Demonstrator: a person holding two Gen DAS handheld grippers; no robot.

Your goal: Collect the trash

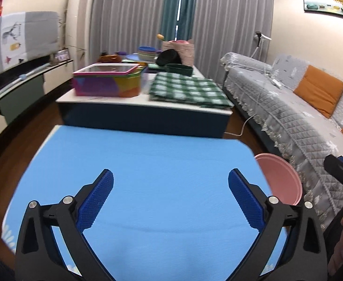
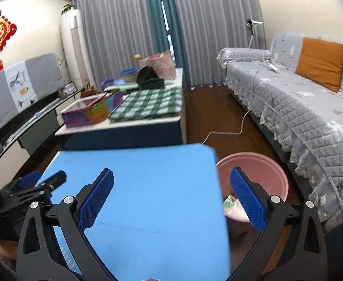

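A pink bin [image 2: 272,166] stands on the floor at the right edge of the blue-topped table [image 2: 148,187]. A pale wrapper with green print [image 2: 231,202] lies inside it. The bin also shows in the left wrist view [image 1: 281,178]. My left gripper [image 1: 171,188] is open and empty above the blue table [image 1: 148,164]. My right gripper [image 2: 171,188] is open and empty, over the table's right edge with its right finger above the bin. The left gripper's body shows at the left of the right wrist view [image 2: 40,185].
A low coffee table [image 1: 145,107] beyond holds a colourful box [image 1: 108,82], a green checked cloth [image 1: 187,90], bowls and a basket. A grey-covered sofa [image 2: 300,107] with orange cushions runs along the right. A white cable [image 2: 227,131] lies on the wood floor.
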